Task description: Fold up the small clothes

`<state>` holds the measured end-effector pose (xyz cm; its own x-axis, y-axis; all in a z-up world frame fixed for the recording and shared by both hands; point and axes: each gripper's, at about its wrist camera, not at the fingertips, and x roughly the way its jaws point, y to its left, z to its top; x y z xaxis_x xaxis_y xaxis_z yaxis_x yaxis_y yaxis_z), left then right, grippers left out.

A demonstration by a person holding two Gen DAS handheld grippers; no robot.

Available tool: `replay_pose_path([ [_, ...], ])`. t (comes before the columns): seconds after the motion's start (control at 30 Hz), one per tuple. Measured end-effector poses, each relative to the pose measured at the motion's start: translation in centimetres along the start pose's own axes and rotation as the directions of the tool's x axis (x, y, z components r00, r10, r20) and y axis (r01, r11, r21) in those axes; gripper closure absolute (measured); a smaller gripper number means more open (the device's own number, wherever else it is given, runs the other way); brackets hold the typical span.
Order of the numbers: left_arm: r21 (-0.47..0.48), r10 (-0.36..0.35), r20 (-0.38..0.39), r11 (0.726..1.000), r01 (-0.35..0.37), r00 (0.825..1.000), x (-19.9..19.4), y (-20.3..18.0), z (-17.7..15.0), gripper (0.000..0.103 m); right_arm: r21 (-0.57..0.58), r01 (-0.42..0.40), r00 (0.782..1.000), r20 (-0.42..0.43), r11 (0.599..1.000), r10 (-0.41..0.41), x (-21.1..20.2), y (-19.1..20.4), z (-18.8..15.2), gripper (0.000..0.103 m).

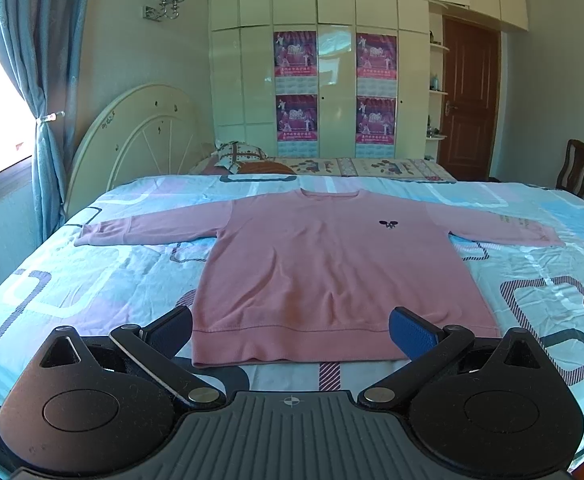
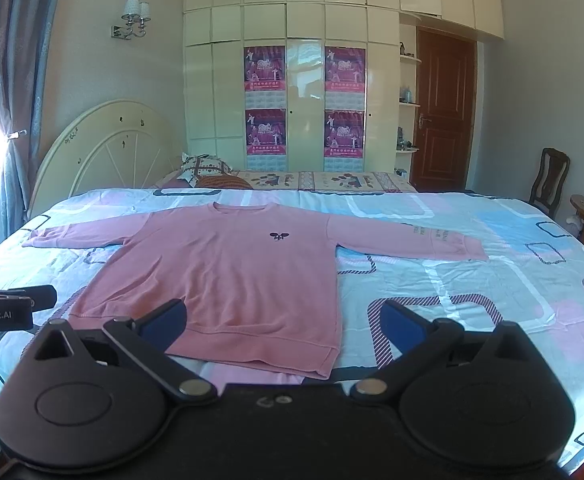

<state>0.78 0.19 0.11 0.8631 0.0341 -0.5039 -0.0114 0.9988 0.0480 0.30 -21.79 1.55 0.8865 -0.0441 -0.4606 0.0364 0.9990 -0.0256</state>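
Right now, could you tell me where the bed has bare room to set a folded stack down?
Bare sheet lies right of the pink sweater, below its right sleeve. A smaller patch sits under the left sleeve. The middle is taken, and the pillow crowds the far edge.

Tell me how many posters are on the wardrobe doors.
4, in two stacked pairs: upper left, lower left, upper right, lower right, all on the wardrobe. None looks hidden.

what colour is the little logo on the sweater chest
Dark, near black, on the pink sweater; the logo shows best in the right wrist view.
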Motion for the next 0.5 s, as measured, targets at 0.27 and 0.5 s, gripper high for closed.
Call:
replay_pose_path([
  [0.27,0.001,-0.004,0.007,1.000,0.004,1.000,-0.23,-0.14,0.04,0.000,0.007,0.006,1.000,0.003,1.000,-0.006,-0.06,-0.04,0.11,0.000],
  [0.5,-0.003,-0.002,0.008,1.000,0.002,1.000,-0.46,-0.25,0.02,0.000,0.007,0.006,1.000,0.003,1.000,-0.006,-0.04,-0.07,0.05,0.000],
])
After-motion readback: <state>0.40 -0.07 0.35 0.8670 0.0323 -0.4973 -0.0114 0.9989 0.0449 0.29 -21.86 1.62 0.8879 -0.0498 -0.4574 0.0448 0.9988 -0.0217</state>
